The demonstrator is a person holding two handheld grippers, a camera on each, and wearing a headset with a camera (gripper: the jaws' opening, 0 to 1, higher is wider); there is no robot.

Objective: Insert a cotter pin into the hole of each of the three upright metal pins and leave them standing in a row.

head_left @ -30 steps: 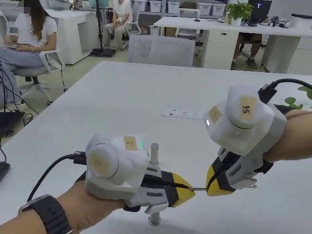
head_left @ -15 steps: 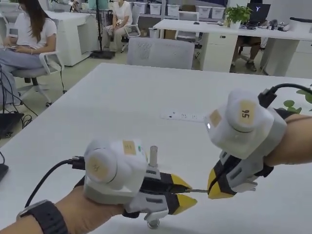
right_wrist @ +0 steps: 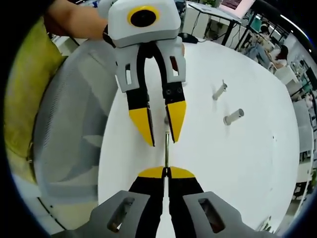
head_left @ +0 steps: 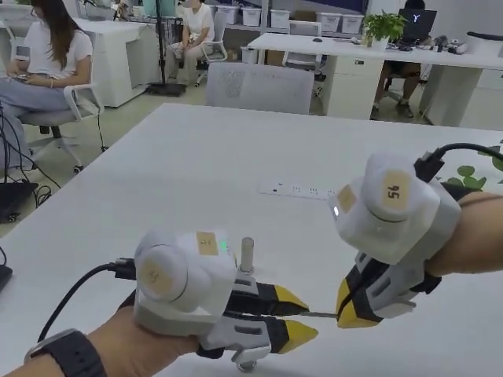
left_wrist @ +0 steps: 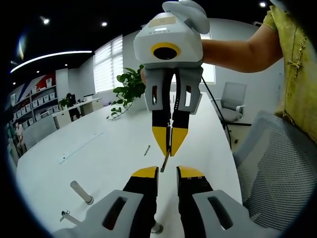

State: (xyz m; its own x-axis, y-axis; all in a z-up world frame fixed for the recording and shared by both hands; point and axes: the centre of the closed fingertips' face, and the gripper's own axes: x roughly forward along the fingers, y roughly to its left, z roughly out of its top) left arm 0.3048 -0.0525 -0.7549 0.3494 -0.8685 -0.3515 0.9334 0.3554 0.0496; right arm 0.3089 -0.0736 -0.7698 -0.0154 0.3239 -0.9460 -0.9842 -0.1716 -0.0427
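Observation:
My right gripper is shut on a thin cotter pin, which points toward my left gripper. The left jaws stand apart around the pin's free end without clamping it. In the left gripper view the right gripper comes down from above with the cotter pin just over my own left gripper. The right gripper view has the cotter pin running from my right gripper to the open left gripper. One metal pin stands upright behind the left gripper; another pokes out beneath it.
Two metal pins stand on the white table. A loose cotter pin lies farther out. A power strip sits mid-table, a grey chair at the far edge, a plant at the right.
The left gripper's jaws have parted and let go of the cotter pin, which stays in the right gripper. Both grippers sit slightly lower in the picture.

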